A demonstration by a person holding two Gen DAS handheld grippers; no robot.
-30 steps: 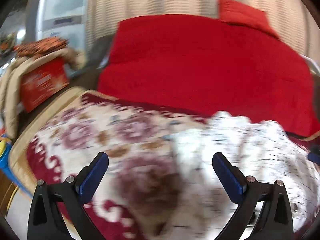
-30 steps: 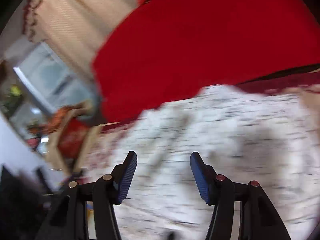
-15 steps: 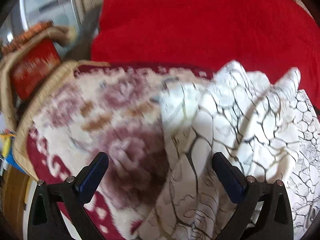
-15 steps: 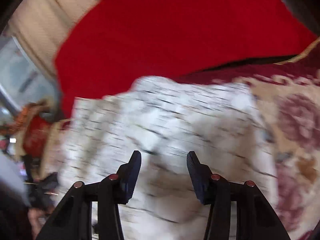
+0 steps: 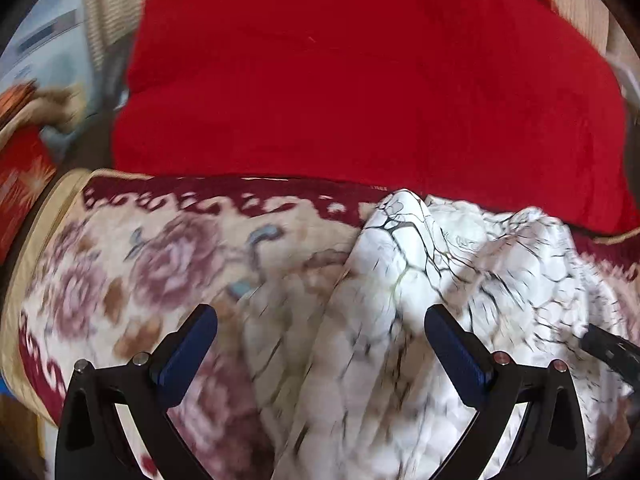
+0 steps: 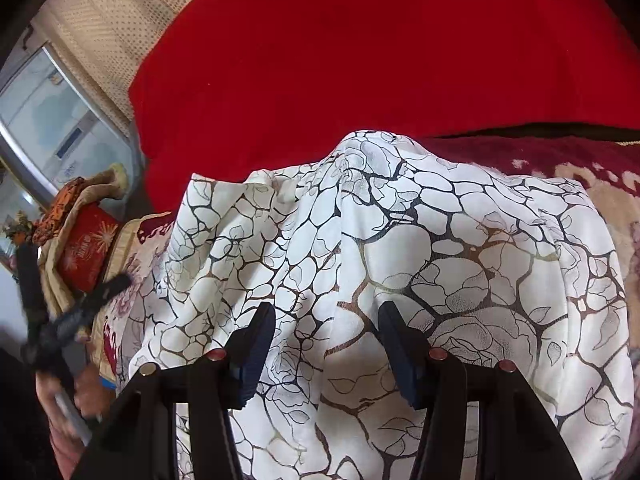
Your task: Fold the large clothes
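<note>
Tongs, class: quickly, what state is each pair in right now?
Left tongs: open, holding nothing, above the white patterned garment.
Right tongs: open, holding nothing.

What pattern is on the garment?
White garment with a dark, cracked-stone line print; clearest in right wrist view.

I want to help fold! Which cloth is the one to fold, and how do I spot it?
Find the big plain red blanket at the back. In front of it lies a flowery cream and maroon blanket, and the crumpled garment is heaped on that. It alone is white with dark crackle lines like stones.
</note>
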